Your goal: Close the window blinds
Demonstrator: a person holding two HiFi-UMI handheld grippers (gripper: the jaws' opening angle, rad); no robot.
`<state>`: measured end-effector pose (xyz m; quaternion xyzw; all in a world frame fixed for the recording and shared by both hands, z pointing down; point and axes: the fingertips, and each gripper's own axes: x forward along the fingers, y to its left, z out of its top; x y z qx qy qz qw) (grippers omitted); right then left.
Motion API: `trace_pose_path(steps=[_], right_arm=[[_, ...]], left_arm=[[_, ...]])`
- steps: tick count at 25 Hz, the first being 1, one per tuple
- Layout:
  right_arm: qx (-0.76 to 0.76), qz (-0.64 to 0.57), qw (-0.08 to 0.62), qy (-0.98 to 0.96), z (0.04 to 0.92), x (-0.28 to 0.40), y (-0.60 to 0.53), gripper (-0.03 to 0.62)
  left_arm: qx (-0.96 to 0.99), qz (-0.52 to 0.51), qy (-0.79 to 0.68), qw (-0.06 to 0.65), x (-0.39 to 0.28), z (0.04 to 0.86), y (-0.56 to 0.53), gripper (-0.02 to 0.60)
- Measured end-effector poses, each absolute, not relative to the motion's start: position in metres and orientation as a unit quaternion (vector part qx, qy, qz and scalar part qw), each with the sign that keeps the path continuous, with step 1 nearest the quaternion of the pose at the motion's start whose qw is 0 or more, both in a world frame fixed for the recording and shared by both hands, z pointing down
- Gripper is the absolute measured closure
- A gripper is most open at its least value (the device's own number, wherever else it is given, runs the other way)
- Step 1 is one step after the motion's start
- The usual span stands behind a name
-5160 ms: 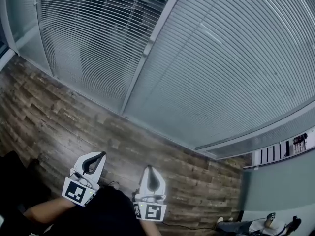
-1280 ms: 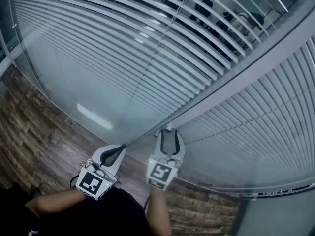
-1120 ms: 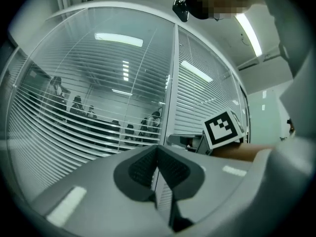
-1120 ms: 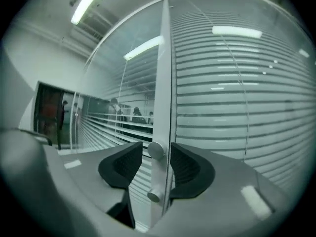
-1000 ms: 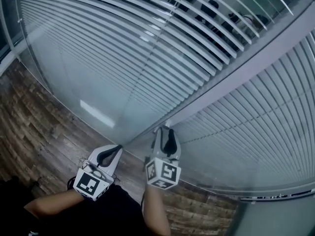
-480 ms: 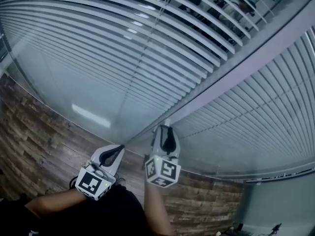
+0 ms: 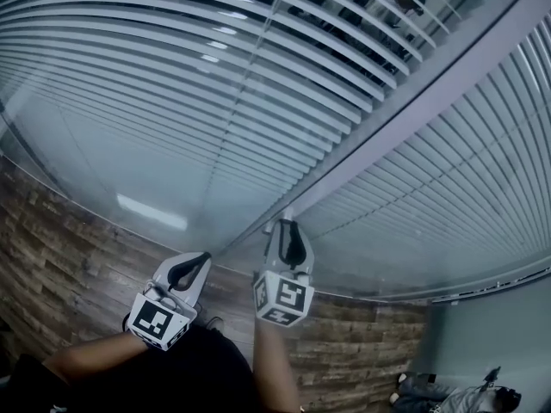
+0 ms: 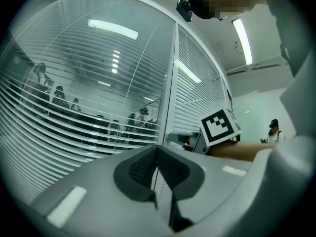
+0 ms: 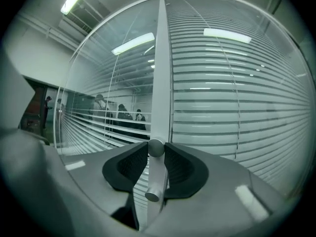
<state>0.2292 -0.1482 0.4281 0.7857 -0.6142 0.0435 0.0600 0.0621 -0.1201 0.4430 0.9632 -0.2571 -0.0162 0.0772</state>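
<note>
A grey mullion (image 7: 413,101) divides two glazed panes with slatted blinds inside. The left pane's slats (image 7: 215,58) stand apart and people show through them; the right pane's slats (image 7: 448,170) look flatter. A small grey blind knob (image 9: 156,147) sticks out of the mullion. My right gripper (image 7: 288,224) (image 9: 156,151) points at it, its jaws have just been closing, and the pads now sit against the knob on both sides. My left gripper (image 7: 204,256) (image 8: 158,149) hangs to its left near the glass, shut and empty.
Wood-plank floor (image 7: 60,239) runs below the panes. A grey wall (image 7: 491,334) stands at the lower right, with a person's shoes (image 7: 495,398) by it. The right gripper's marker cube (image 8: 219,127) shows in the left gripper view.
The right gripper's jaws have narrowed onto the knob while it stayed at the mullion. The left gripper has drifted slightly down and left. The head view has tipped upward.
</note>
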Motion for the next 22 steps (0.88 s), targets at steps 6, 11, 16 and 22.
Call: trace_pose_path(steps=[6,11,16,22], right_arm=[[0.770,-0.046,0.204,-0.603,0.420,0.210,-0.126,0.493],[0.736,-0.135,0.350,-0.563,0.436,0.215,-0.140,0.493],[0.690,-0.220,0.465,-0.510,0.432,0.213,-0.142,0.491],[0.745,-0.099,0.264,-0.604,0.433,0.225,-0.143,0.482]], left_arm=[[0.965,-0.027,-0.249,0.076,0.051,0.437,-0.093,0.580],[0.963,-0.021,-0.254,0.083,0.058,0.450,-0.101,0.580],[0.961,-0.016,-0.262,0.087,0.060,0.450,-0.099,0.580],[0.959,-0.014,-0.269,0.092,0.069,0.456,-0.098,0.580]])
